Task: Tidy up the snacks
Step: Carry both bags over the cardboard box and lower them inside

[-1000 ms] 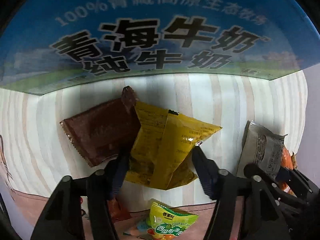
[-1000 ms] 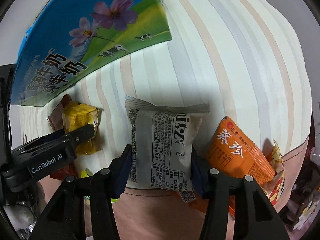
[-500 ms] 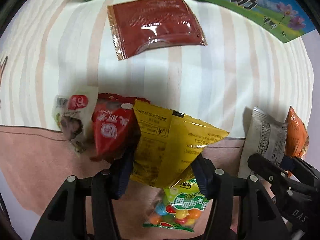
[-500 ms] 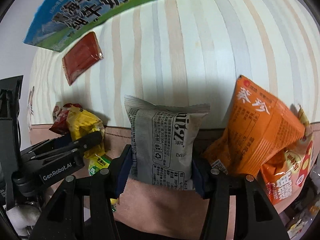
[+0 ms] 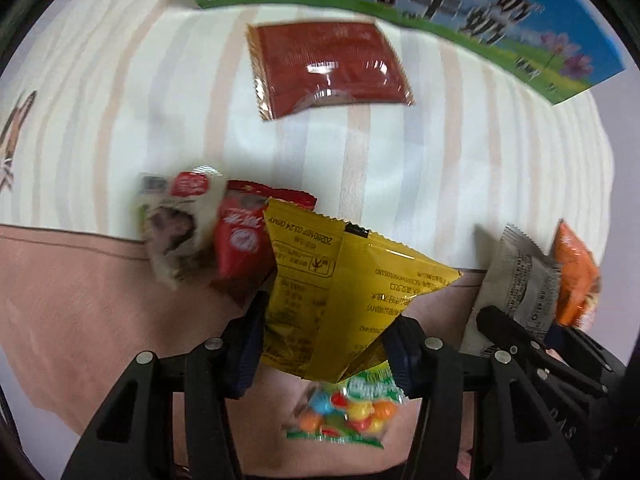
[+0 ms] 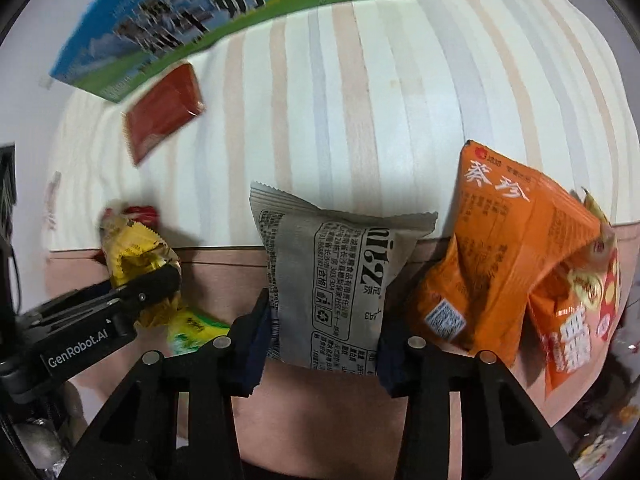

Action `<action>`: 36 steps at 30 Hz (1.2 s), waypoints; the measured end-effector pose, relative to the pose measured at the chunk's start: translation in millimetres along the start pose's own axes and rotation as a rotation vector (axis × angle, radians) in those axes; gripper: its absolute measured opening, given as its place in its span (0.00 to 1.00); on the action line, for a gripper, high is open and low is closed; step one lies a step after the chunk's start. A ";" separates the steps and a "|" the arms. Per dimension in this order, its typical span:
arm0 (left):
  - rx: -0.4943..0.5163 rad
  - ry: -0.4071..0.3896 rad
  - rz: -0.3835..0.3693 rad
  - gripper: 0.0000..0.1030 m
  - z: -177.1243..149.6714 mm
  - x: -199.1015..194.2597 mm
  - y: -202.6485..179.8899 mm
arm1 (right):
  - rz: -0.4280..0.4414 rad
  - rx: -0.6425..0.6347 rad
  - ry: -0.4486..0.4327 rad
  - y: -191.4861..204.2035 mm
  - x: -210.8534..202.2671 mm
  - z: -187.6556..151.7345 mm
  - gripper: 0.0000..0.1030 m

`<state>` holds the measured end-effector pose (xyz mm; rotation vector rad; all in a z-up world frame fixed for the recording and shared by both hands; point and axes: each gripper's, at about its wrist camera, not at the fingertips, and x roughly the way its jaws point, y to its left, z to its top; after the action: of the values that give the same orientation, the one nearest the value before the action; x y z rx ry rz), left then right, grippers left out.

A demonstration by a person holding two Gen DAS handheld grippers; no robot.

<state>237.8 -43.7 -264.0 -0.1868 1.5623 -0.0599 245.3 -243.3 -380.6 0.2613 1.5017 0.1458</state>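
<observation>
My left gripper is shut on a yellow snack packet and holds it above the cloth's pink border. My right gripper is shut on a grey snack packet; it also shows at the right of the left wrist view. A dark red packet lies flat on the striped cloth in front of the blue and green milk carton. A red packet and a white packet lie left of the yellow one. A bag of coloured candies lies under my left gripper.
An orange snack bag and another orange bag lie right of the grey packet. The striped cloth spans the middle. The milk carton stands at the far edge. The left gripper shows in the right wrist view.
Both grippers have pulled back from the milk carton with their packets held. The dark red packet stays by the carton. The red, white and candy packets have come into view.
</observation>
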 end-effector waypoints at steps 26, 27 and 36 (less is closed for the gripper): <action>-0.016 -0.214 -0.159 0.49 210.5 -176.0 0.8 | 0.207 -0.211 -0.290 105.1 -171.1 197.2 0.45; -0.018 -0.204 -0.153 0.49 221.9 -171.0 1.3 | 0.205 -0.206 -0.284 105.7 -168.0 205.9 0.45; -0.034 -0.033 -0.058 0.49 293.6 -108.2 6.5 | 0.217 -0.156 -0.168 110.4 -106.2 277.9 0.45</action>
<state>528.8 3.3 -158.8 -0.2588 1.5252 -0.0748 522.0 -186.6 -236.0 0.3029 1.2856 0.4025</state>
